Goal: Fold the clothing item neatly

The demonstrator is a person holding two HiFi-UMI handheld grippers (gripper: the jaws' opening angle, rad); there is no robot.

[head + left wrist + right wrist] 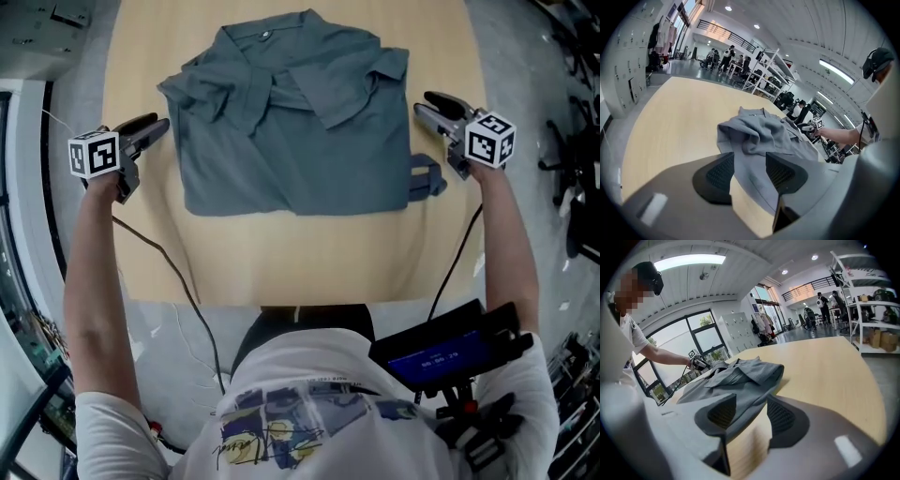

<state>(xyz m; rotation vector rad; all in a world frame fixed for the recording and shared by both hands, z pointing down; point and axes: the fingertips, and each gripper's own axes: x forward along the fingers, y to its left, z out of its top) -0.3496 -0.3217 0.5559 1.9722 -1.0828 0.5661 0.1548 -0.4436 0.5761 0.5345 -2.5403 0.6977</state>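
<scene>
While the sleeves lie crossed over the chest, the grey shirt [281,141] in the head view sits as a rough rectangle in the middle of the counter [281,258], with its collar [267,33] at the far edge. The left gripper [155,128] hangs just beside the shirt's left edge and the right gripper [427,105] just beside its right edge. Neither touches the cloth. I judge they are placed this way to take both sides at once for the next fold. A loose strip [427,178] of the cloth pokes out at the near right corner, spoiling the outline, and it probably needs tucking in.

From the left gripper view, the fingers [719,173] stand wide apart with nothing pressed between them. The shirt [759,136] shows through the gap, lying on the counter [679,117] beyond the tips, with its folded sleeve bunched up on the near side. The right gripper [816,125] shows small on the far side of the cloth.

From the right gripper view, the fingers [783,416] are likewise spread and empty. They are aimed at the shirt's [736,376] right edge, where the folded layers form a thick rounded lip resting on the counter [825,362]. The left gripper [699,364] is held out opposite. Open fingers pointed along the cloth edge suggest a grip is being lined up, not made.
</scene>
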